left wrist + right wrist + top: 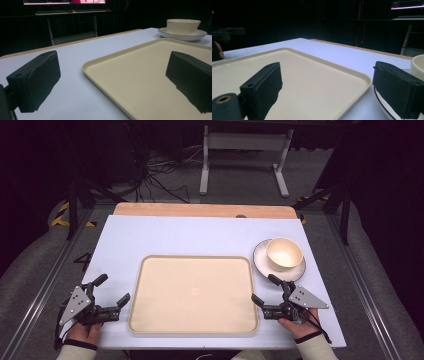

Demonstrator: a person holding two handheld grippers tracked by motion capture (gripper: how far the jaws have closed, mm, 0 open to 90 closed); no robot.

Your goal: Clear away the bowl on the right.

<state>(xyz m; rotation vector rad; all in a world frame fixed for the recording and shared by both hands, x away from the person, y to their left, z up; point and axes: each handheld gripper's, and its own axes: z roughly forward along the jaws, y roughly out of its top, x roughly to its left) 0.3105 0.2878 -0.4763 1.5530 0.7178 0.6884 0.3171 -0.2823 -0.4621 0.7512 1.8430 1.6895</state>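
Note:
A cream tray (194, 292) lies bare in the middle of the white table. To its right a cream bowl (284, 253) stands on a dark-rimmed plate (296, 269). My left gripper (114, 288) rests by the tray's left edge, open, with one jaw over the tray (150, 75) and nothing between them. My right gripper (263, 288) sits at the tray's right edge just in front of the plate, open and holding nothing. In the right gripper view its jaws straddle the tray rim (352, 72), and the bowl (418, 65) shows at the right edge.
A wooden strip (200, 210) runs along the table's far edge. Beyond it on the floor stand a white frame (245, 155) and loose cables (155, 175). Metal rails flank the table on both sides. White tabletop lies behind the tray.

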